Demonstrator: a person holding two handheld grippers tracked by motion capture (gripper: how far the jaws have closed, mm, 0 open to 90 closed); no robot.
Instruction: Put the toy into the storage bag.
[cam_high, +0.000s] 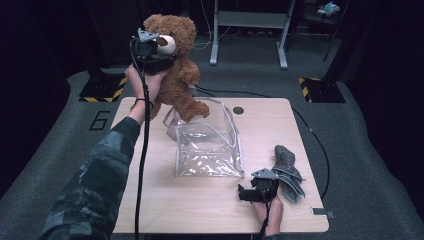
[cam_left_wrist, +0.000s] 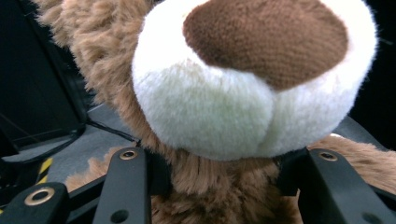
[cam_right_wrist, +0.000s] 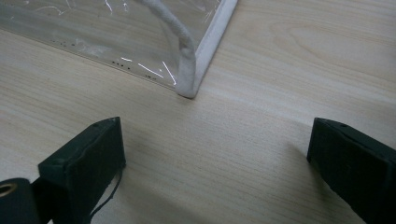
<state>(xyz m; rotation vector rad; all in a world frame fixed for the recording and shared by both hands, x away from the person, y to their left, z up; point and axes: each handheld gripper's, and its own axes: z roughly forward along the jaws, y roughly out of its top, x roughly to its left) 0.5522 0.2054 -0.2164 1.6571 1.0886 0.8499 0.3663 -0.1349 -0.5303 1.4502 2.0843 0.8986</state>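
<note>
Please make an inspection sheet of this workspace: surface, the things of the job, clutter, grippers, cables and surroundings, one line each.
Surface: light wooden table, flat, with a dark round hole near its far edge.
Job's things: brown teddy bear held up in the air, one leg hanging over the far rim of the clear plastic bag, which stands open on the table.
Clutter: grey cloth lying at the right side.
Grippers: left gripper shut on the bear's neck, under the white muzzle; right gripper open, low on the table near the bag's corner, holding nothing.
Cables: black cable trailing from the left gripper; another runs across the floor on the right.
Surroundings: grey floor, yellow-black striped plates, a metal frame behind.
</note>
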